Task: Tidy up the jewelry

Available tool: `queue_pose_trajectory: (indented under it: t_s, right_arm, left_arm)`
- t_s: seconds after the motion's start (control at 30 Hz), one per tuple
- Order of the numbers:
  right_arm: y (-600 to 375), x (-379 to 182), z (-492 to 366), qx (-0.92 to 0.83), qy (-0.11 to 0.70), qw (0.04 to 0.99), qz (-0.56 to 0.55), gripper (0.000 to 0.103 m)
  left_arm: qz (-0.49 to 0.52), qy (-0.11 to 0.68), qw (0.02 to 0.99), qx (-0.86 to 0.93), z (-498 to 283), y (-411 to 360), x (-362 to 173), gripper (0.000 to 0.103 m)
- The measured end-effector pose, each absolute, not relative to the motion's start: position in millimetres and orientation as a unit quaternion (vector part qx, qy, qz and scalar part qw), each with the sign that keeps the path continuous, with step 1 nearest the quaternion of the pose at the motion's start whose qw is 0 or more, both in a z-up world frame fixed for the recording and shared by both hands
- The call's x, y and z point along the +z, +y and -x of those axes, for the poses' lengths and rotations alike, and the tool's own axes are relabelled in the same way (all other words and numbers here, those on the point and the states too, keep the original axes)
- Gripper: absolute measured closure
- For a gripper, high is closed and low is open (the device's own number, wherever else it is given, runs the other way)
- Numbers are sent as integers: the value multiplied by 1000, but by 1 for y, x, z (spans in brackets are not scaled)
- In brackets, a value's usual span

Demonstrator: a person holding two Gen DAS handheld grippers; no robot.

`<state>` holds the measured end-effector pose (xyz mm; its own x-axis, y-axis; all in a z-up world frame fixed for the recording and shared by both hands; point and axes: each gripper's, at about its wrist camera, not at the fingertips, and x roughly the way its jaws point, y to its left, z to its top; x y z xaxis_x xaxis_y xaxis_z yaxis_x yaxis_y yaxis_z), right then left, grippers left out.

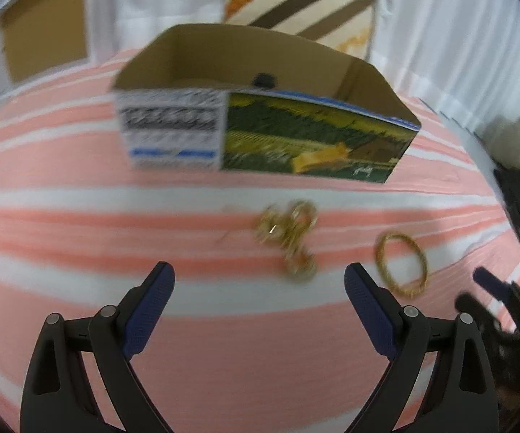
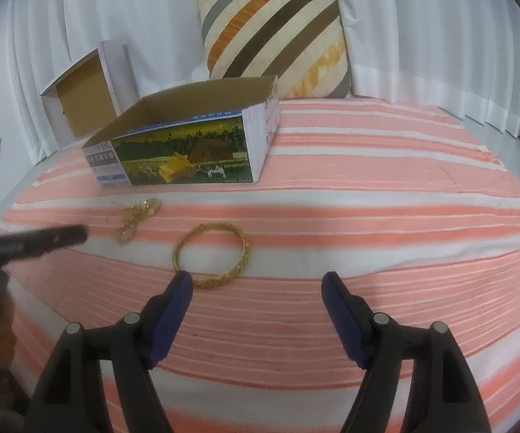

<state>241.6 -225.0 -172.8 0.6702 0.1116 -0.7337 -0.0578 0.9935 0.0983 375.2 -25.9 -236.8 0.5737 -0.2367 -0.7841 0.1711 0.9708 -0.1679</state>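
The left hand-held gripper (image 1: 260, 281) has its two blue-padded jaws spread wide and holds nothing; it hangs above the pink and white striped bed cover (image 1: 79, 216). Just beyond its tips lies a tangled gold chain (image 1: 289, 238), and to the right of the chain a round gold bangle (image 1: 402, 263) lies flat. The right hand-held gripper (image 2: 256, 288) is also spread and empty, with the bangle (image 2: 209, 252) near its left finger. Behind the jewelry stands an open cardboard box with a printed farm picture (image 2: 184, 155). A striped cushion (image 2: 274, 36) leans on the white curtain (image 2: 115, 7).
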Motion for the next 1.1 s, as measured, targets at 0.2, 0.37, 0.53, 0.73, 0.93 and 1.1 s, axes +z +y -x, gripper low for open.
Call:
queue_pose_trajectory:
  t_s: [0.2,0.37,0.53,0.73,0.93,1.1]
  right_arm:
    - [-228,-173,-235,49,404,912,-40,28]
    - [-234,-176,-232,45,407,911,-47,28]
    - [-239,-181,-232,41,413,908,-57,28]
    - [-240,-182,-232,41,413,908,-57,28]
    - [-233,-183,-241,60,424,902,-61,28]
    - [-208,-172,-248,123,413,901,-53,28]
  left_arm:
    - [-7,461,881,-106,-411,-55,-253,8]
    - [-45,441,890,-109,-407,-67,-258,53]
    - [-45,438,889,-126,-395,-61,-257,93]
    - [-5,438,890,-128,-363,-27,-253,94]
    - [28,440,891,-111,-322,11,-250,94]
    - [45,446,888,-104,-303,26,-251,94]
